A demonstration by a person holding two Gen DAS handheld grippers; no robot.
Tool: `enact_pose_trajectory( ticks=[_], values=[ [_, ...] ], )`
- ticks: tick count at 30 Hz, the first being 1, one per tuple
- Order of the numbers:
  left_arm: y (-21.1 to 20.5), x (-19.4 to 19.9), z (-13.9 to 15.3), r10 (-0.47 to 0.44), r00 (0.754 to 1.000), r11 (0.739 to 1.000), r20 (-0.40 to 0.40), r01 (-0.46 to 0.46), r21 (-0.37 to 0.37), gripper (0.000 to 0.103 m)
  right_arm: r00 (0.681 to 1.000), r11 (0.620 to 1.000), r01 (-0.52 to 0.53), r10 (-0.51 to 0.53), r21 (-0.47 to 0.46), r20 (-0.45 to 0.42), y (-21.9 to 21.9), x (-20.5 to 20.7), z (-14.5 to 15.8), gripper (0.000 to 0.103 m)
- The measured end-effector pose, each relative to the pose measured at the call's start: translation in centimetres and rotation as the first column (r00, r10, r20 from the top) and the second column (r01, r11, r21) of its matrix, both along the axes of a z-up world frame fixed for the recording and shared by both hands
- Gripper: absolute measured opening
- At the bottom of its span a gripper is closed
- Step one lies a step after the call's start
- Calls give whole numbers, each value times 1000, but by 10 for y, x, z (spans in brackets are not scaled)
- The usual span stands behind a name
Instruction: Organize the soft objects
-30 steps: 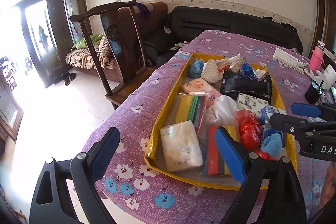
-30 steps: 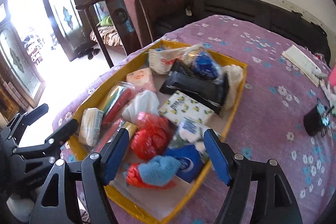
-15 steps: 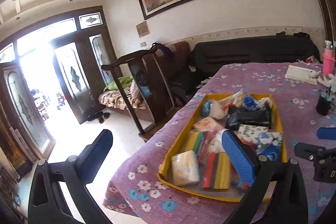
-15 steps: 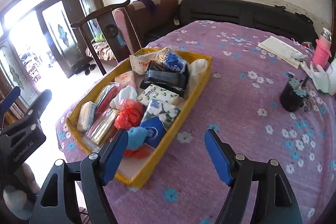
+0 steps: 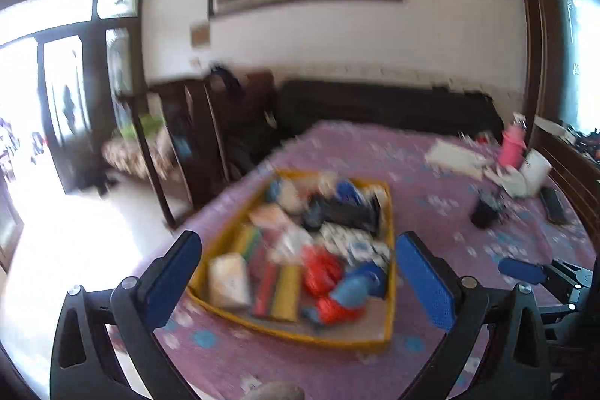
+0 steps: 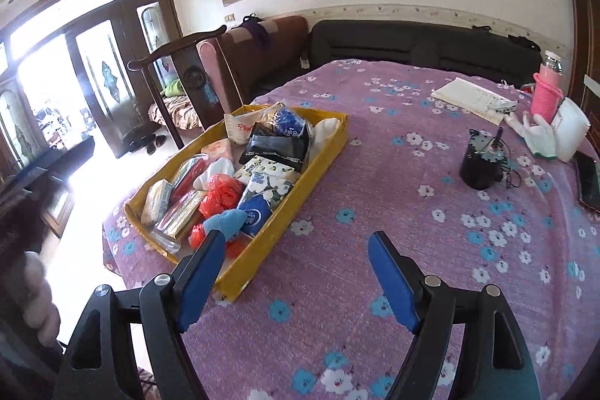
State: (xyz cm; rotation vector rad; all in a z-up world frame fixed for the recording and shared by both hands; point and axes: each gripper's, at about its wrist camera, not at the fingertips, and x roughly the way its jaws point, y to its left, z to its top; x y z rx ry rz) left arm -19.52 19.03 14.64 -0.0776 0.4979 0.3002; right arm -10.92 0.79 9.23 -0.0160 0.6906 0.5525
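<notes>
A yellow tray (image 6: pixel 322 162) on the purple flowered table holds several soft things: tissue packs, a red plastic bag (image 6: pixel 221 194), a blue sock (image 6: pixel 225 222), a black pouch (image 6: pixel 275 147). It also shows, blurred, in the left wrist view (image 5: pixel 390 250). My right gripper (image 6: pixel 296 282) is open and empty, held back from the tray's near right corner. My left gripper (image 5: pixel 300 276) is open and empty, held above the table's near edge in front of the tray. The right gripper's blue pad (image 5: pixel 521 270) shows at the right of the left wrist view.
A black cup (image 6: pixel 480 169), a notebook (image 6: pixel 472 98), a pink bottle (image 6: pixel 545 92), white gloves (image 6: pixel 536 134) and a phone (image 6: pixel 588 180) lie on the table's right side. A wooden chair (image 6: pixel 180 70) stands to the left, a black sofa (image 6: pixel 412 42) behind.
Both grippers have pulled back and up from the tray. The left view is now blurred from motion and has swung to the right. Both stayed open and empty.
</notes>
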Motion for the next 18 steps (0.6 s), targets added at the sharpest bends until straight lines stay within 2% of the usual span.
enact_pose_trajectory(
  ticks=[2, 5, 12, 18],
  values=[
    [1, 8, -9, 8, 999, 1000, -45, -9, -27, 103, 1000, 1000, 7, -7, -10, 13, -5, -6, -1, 83],
    [-4, 13, -17, 24, 997, 999, -74, -26, -20, 103, 999, 999, 15, -14, -29, 35, -10, -12, -3, 83],
    [-12, 16, -16, 28, 996, 1000, -82, -28, 9, 103, 998, 999, 6, -3, -42, 64, -16, -20, -3, 86],
    [-39, 32, -16, -62, 992, 998, -110, 64, 12, 103, 999, 999, 40, -40, 2, 16, -37, -13, -6, 86]
  ],
)
